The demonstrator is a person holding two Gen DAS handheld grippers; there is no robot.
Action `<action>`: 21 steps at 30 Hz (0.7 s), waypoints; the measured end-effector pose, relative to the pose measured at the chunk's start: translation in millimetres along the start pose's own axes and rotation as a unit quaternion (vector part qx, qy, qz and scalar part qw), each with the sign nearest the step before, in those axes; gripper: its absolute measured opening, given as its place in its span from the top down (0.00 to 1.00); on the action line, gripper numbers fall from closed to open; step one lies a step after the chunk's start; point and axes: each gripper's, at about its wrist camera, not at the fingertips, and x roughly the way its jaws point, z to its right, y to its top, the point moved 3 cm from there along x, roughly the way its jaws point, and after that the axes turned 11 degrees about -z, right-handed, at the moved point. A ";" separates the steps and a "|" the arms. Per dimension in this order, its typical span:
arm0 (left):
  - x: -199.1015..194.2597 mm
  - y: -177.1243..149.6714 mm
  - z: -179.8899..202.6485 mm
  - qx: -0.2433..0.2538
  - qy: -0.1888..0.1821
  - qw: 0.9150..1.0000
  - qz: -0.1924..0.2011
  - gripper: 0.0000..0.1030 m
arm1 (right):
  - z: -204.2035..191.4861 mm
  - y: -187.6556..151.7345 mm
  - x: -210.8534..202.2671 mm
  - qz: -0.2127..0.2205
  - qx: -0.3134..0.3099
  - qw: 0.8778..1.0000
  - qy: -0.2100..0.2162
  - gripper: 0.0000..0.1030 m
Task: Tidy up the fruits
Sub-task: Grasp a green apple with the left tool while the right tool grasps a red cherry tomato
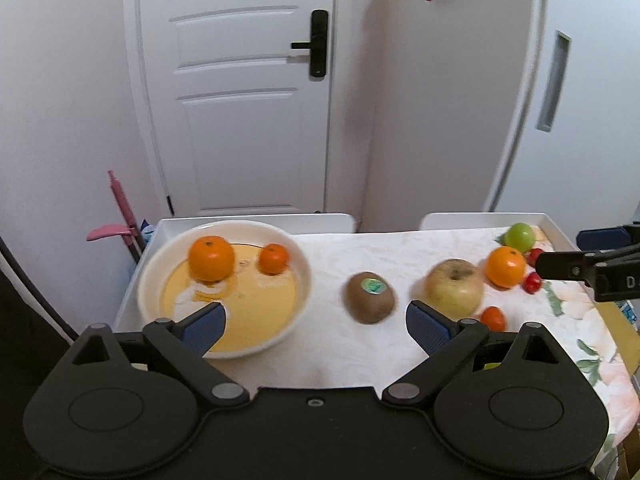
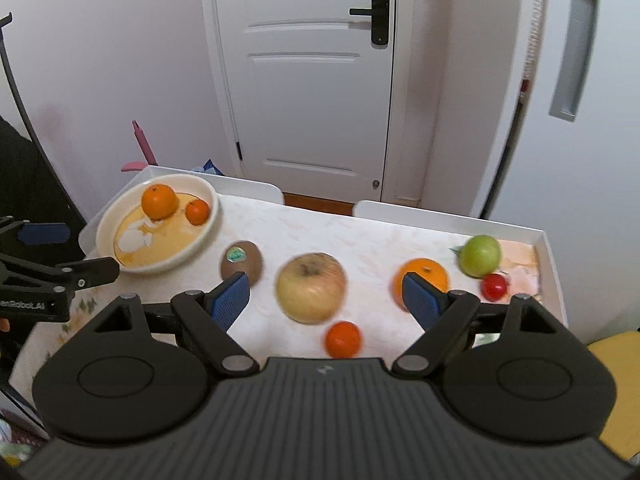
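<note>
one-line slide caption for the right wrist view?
Open right tool above a yellow apple on the table; two oranges already in the bowl, kiwi nearby.

Soft, even indoor light, fairly bright, with only faint shadows under the fruit. Beyond the fingers the yellow apple [image 2: 311, 287] and kiwi [image 1: 370, 297] smear with motion blur. Fisheye bends the door [image 1: 240, 88] frame; corners vignette black.
</note>
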 end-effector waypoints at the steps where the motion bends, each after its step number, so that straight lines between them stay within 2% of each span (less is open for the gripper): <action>1: -1.2 -1.9 8.1 0.001 0.000 1.000 0.001 0.04 | 7.2 -3.0 -0.2 0.000 -0.002 1.000 0.000 0.05; 10: 8.7 -20.2 75.9 0.028 0.003 1.000 -0.001 0.04 | 65.4 -29.0 17.1 -0.012 -0.031 0.999 0.009 0.07; 21: 60.8 -41.6 139.6 0.035 0.005 0.999 -0.031 0.08 | 124.8 -47.5 69.2 -0.028 -0.026 0.999 0.007 0.08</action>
